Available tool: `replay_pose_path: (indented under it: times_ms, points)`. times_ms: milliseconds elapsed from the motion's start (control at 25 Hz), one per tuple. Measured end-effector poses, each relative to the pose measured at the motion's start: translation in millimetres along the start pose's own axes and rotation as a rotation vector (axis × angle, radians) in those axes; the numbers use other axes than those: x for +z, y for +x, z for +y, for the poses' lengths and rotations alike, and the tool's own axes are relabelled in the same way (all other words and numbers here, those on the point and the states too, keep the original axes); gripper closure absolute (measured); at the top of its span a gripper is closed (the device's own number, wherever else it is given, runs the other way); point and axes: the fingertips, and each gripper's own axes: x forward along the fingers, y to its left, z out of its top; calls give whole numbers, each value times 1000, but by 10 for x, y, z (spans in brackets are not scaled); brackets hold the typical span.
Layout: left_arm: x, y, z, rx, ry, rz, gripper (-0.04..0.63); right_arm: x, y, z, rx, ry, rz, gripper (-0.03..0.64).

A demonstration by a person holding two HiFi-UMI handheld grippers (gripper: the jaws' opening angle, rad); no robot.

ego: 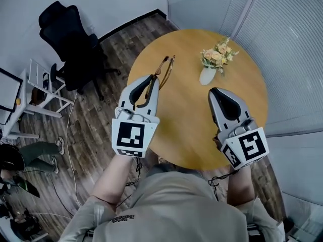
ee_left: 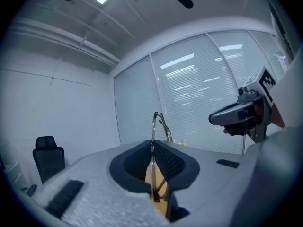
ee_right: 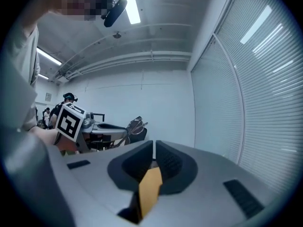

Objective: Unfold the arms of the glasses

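Observation:
The thin-framed glasses (ego: 164,70) stick out past the tip of my left gripper (ego: 150,80), which is shut on them and held high above the round wooden table (ego: 192,135). In the left gripper view the metal frame (ee_left: 156,122) stands upright between the pads (ee_left: 165,157), and its arms look folded. My right gripper (ego: 217,92) hangs level beside it on the right, shut with nothing between its jaws. From the right gripper view (ee_right: 154,148) the glasses (ee_right: 134,125) show at the left, clear of it.
A white vase of flowers (ego: 209,68) stands on the table between and beyond the two grippers. A black office chair (ego: 70,44) and a white rack (ego: 43,84) stand on the wood floor at the left. Window blinds run along the right.

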Motion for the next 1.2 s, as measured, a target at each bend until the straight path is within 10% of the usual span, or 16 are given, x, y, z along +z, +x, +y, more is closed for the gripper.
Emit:
replay_pose_path:
  times_ms: [1200]
  points:
    - [161, -865, -168, -49, -266, -60, 554, -135, -291, 543, 126, 0, 53, 578]
